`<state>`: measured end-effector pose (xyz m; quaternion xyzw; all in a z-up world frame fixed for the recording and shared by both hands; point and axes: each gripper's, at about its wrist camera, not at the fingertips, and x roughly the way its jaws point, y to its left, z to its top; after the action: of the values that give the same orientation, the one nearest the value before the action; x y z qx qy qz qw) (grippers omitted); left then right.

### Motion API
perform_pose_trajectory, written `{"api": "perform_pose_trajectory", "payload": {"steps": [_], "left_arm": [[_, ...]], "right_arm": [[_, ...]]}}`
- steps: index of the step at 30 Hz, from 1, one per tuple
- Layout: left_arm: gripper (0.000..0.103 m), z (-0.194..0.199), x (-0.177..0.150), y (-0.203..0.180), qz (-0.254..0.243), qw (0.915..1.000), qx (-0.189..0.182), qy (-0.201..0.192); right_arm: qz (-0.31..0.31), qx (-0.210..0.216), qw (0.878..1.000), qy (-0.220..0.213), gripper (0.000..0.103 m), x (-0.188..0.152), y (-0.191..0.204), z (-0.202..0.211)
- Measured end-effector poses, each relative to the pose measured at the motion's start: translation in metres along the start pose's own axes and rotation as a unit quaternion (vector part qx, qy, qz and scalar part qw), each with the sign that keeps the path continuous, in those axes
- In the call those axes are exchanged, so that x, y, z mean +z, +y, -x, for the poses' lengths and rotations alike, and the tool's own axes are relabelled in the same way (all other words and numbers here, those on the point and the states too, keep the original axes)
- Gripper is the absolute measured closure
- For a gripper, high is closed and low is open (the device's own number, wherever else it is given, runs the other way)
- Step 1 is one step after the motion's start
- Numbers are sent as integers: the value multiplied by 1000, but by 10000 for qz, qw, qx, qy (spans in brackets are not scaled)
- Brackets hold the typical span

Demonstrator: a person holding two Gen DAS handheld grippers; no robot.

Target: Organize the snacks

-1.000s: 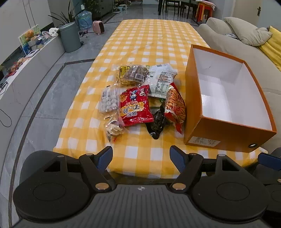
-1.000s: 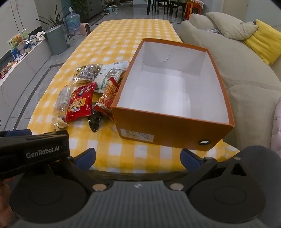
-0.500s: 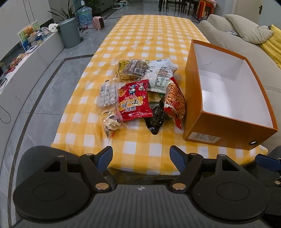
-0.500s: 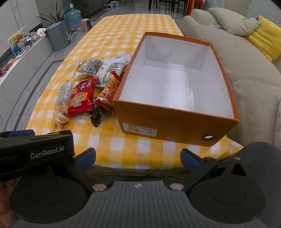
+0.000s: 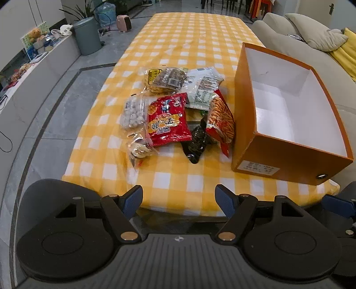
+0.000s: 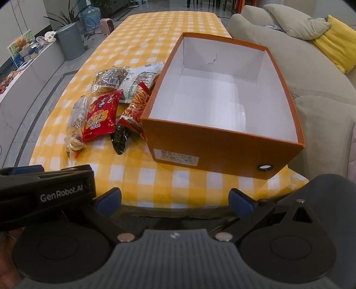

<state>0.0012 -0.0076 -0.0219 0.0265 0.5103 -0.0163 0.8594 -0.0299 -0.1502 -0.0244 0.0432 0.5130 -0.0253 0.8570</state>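
- I am seeing a yellow-and-white checked tablecloth (image 5: 191, 42) covering the long table and hanging over its near edge.
- A beige sofa (image 6: 311, 73) is running along the table's right edge, carrying a grey cushion (image 6: 296, 20) and a yellow cushion (image 6: 336, 42).
- A grey bin (image 5: 86, 35) is standing on the floor off the table's far left corner, with a small pink appliance (image 5: 123, 22) near it.
- A low white ledge (image 5: 33, 73) is lining the left wall, holding a picture (image 5: 35, 37).

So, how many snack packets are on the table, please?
7 packets left of the box: brown, white, grey, red, orange, black, pale nearest; others may hide underneath.
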Motion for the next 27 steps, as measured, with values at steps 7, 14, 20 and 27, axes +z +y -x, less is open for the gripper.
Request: {"api": "perform_pose_trajectory", "payload": {"steps": [7, 14, 20, 27], "left_arm": [[16, -1, -1, -3, -8, 10000, -40, 46], [16, -2, -2, -1, -1, 10000, -56, 58], [16, -3, -2, 0, -4, 10000, -57, 57], [16, -4, -3, 3, 19, 10000, -77, 47]], "right_arm": [[87, -13, 10000, -1, 3, -1, 3, 0], [95, -8, 10000, 23, 4, -1, 4, -1], [84, 6, 10000, 38, 3, -1, 4, -2], [107, -19, 9999, 21, 4, -1, 6, -2]]}}
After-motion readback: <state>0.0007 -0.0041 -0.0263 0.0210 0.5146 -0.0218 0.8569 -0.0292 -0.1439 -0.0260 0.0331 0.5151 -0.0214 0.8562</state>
